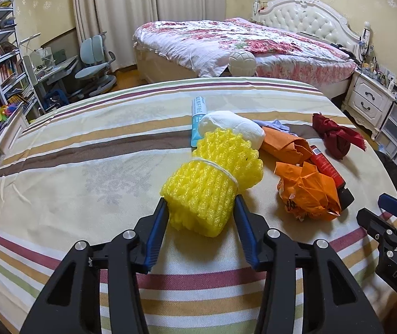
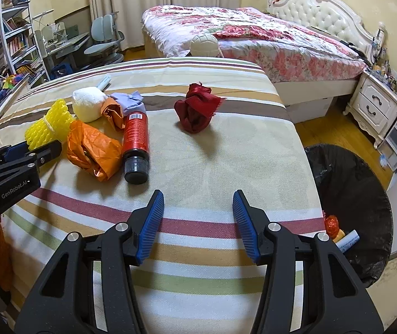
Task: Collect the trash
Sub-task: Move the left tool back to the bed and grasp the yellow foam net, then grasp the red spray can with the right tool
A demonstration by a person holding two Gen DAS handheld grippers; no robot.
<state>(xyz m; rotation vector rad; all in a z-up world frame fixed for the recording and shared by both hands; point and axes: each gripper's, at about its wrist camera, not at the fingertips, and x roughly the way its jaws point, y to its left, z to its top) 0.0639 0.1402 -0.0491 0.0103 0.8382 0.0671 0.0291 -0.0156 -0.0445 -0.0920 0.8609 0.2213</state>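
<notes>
Trash lies on a striped cloth-covered table [image 1: 87, 172]. My left gripper [image 1: 201, 206] has its blue pads on both sides of a yellow foam net bundle [image 1: 212, 178], touching it; the bundle still rests on the cloth and also shows in the right wrist view [image 2: 48, 125]. Beside it lie a white foam ball [image 1: 234, 128], crumpled orange paper [image 1: 307, 192], a red tube with a black cap [image 2: 135, 144], a blue tube [image 1: 198, 117] and a dark red cloth wad [image 2: 197, 111]. My right gripper [image 2: 198, 206] is open and empty over bare cloth near the table's front.
A black-lined trash bin [image 2: 365, 194] stands on the floor right of the table, with some trash inside. A bed [image 1: 240, 44] with a floral cover is behind. A nightstand [image 1: 370, 103] stands at right; a desk, chair [image 1: 95, 64] and bookshelf stand at left.
</notes>
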